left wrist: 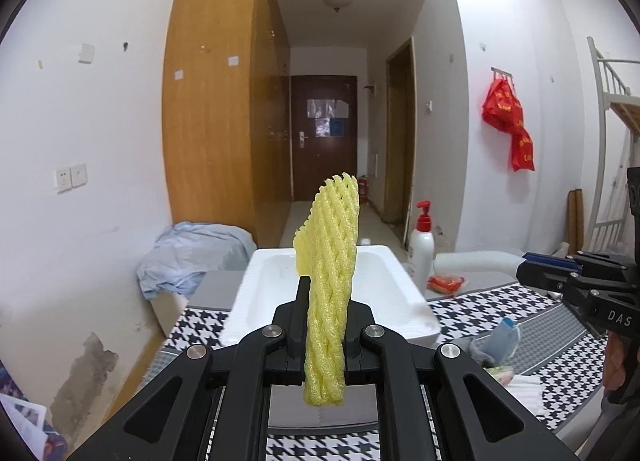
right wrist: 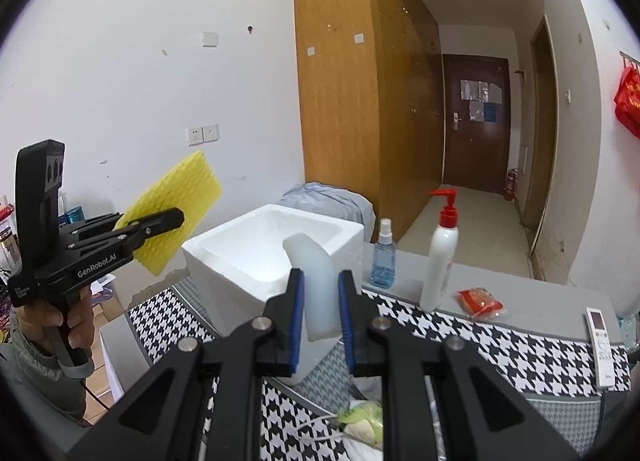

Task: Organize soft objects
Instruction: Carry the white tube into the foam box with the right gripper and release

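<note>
Net [left wrist: 330, 281], one yellow foam sleeve, stands upright in the left gripper [left wrist: 325, 335], jaws clamped on its lower half, long axis vertical; the single white box [left wrist: 400, 261] lies straight ahead beyond it.

From the right wrist, the right gripper [right wrist: 320, 313] holds one white foam strip [right wrist: 316, 281] between narrow jaws, box [right wrist: 224, 257] just behind. The left gripper [right wrist: 156, 227] carries the net [right wrist: 176, 217] left of the box. Bottles: two.

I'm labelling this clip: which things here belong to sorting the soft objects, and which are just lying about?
Job: yellow foam net in the left hand-held gripper; white foam piece in the right hand-held gripper; white foam box.
Lying about: pump bottle, spray bottle, red packet, remote.
</note>
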`<control>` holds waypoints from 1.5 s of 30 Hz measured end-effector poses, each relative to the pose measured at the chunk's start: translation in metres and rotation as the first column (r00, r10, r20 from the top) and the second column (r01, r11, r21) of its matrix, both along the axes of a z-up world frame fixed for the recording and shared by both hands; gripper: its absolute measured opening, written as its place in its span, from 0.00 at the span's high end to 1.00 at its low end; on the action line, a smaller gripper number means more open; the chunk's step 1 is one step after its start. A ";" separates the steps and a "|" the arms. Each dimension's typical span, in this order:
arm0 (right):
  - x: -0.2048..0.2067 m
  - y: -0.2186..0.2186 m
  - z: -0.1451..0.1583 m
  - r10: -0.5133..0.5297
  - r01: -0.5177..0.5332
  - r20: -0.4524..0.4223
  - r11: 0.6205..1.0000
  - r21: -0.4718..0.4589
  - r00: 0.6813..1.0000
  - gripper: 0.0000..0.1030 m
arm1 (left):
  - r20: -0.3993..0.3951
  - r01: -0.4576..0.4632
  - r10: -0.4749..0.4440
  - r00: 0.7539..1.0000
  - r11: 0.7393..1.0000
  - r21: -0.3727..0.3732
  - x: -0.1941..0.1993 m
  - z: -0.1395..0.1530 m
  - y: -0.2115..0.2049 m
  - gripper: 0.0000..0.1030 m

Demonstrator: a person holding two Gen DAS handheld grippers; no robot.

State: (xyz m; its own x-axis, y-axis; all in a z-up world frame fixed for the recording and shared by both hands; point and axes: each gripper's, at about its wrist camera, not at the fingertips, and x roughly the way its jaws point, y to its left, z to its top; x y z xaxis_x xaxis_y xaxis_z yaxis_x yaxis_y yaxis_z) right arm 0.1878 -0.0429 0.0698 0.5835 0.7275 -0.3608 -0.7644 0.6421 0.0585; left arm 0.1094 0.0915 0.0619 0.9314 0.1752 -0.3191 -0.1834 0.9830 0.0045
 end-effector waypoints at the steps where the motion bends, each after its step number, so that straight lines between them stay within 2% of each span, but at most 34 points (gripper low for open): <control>1: 0.001 0.003 0.001 0.003 -0.003 -0.001 1.000 -0.001 1.000 0.80 | -0.001 -0.002 0.002 1.000 1.000 -0.005 0.000 0.000 0.003 0.89; 28: 0.009 0.083 0.009 0.074 -0.074 -0.014 0.996 -0.044 0.997 0.80 | 0.011 -0.051 0.051 0.999 0.999 -0.014 -0.011 -0.003 0.029 0.89; 41: 0.028 0.109 0.003 0.062 -0.066 -0.054 0.996 -0.060 0.997 0.79 | 0.005 -0.076 0.076 0.997 0.997 -0.022 -0.011 -0.004 0.035 0.89; 42: 0.031 0.111 0.002 0.057 -0.061 -0.065 0.996 -0.058 0.996 0.66 | 0.006 -0.077 0.077 0.997 0.997 -0.021 -0.010 -0.003 0.036 0.89; 43: 0.033 0.112 0.001 0.053 -0.057 -0.074 0.997 -0.056 0.996 0.59 | 0.006 -0.078 0.078 0.997 0.997 -0.020 -0.010 -0.003 0.035 0.89; 44: 0.035 0.111 0.000 0.054 -0.059 -0.078 0.997 -0.056 0.995 0.40 | 0.006 -0.078 0.078 0.997 0.997 -0.019 -0.009 -0.003 0.035 0.89; 45: 0.036 0.111 -0.001 0.052 -0.056 -0.076 0.997 -0.056 0.996 0.30 | 0.006 -0.079 0.079 0.997 0.997 -0.020 -0.008 -0.003 0.035 0.89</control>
